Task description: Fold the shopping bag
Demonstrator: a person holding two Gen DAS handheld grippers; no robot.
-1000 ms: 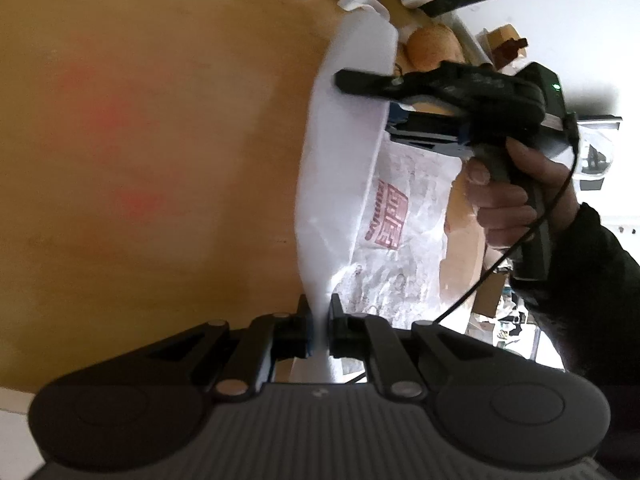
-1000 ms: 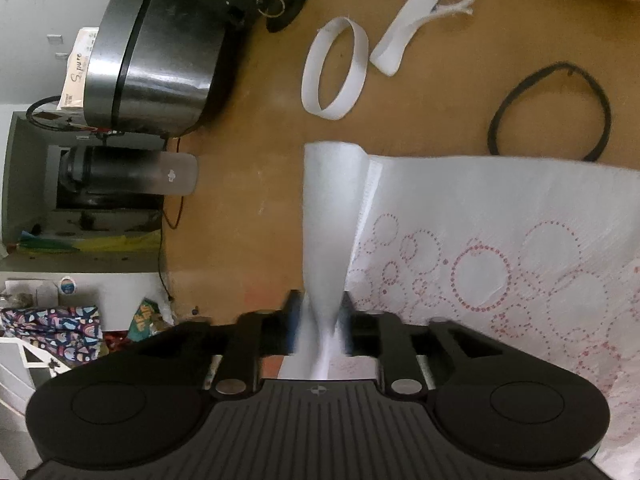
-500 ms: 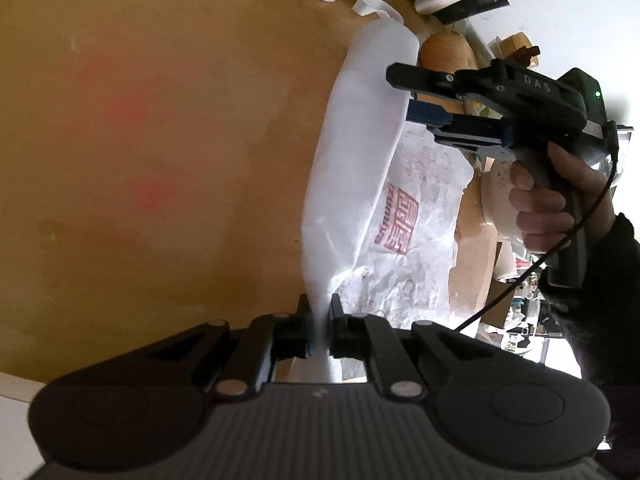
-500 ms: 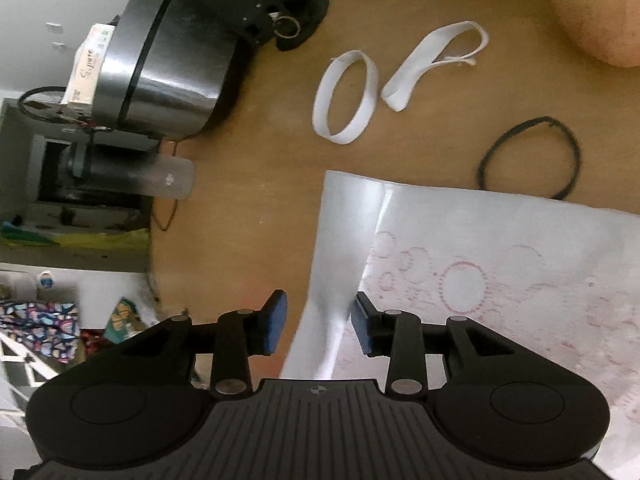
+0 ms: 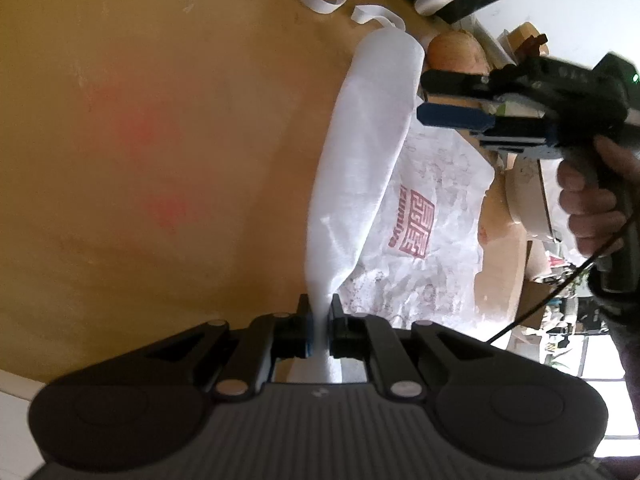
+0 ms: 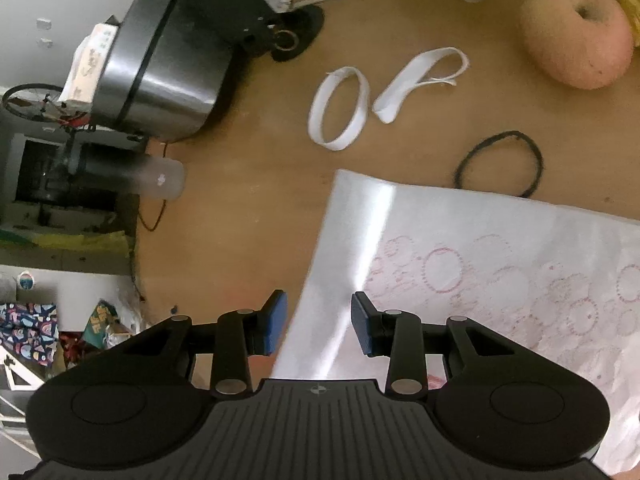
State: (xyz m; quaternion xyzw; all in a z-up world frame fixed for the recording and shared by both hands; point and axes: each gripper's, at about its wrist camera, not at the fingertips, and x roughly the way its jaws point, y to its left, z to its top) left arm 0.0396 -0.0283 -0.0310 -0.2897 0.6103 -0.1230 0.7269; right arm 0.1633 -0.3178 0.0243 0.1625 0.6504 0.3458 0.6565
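1. Between my left gripper [image 5: 318, 330]'s fingers I have a pinch of the white shopping bag [image 5: 360, 168]; the jaws sit clamped narrow on its folded edge, and the fabric runs away from them in a long raised fold.

2. My right gripper [image 6: 319, 322] has its jaws opening, blue pads [image 6: 276, 312] apart. The bag's edge shows in the gap between them, but neither pad presses on it.

3. From the left wrist view I see that right gripper [image 5: 452, 98] from the side, just beside the far end of the raised fold and clear of it, with a hand [image 5: 588, 208] wrapped around its handle.

4. The bag [image 6: 500, 264] lies spread on the wooden table [image 6: 248, 200], its flat part printed with red dotted circles, plus a red square stamp [image 5: 412, 224] visible in the left view.

5. Beyond the bag's far edge lie a black elastic loop [image 6: 500, 164], nearly touching the edge, and two white strap loops [image 6: 340, 108] further out.

6. A round pinkish cushion-like thing [image 6: 576, 32] with a dimple sits at the far right, and a steel appliance [image 6: 160, 64] stands at the table's far left.
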